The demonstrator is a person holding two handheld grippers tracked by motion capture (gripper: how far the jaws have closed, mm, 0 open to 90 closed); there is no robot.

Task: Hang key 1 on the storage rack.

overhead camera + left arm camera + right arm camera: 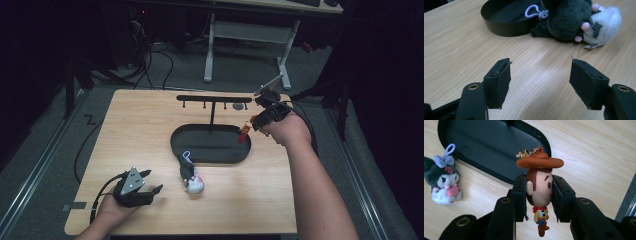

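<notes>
Right tool is clamped on the cowboy charm by its head, held up over the right end of the tray, just below the hook rack. Step in hand, prob.: hanging the charm. Next calls for lifting its gold loop onto a peg w/o slipping. Left tool rests on the bench, jaws apart, w/ the plush just ahead.

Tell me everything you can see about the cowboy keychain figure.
The cowboy figure looks like glossy plastic: orange-brown hat, brown hair, big pale head, red neckerchief, small yellow-shirted body and brown boots. A gold clasp sits on the hat. It hangs upright, its head clamped between the right gripper's pads, above the table by the black tray's end.
</notes>
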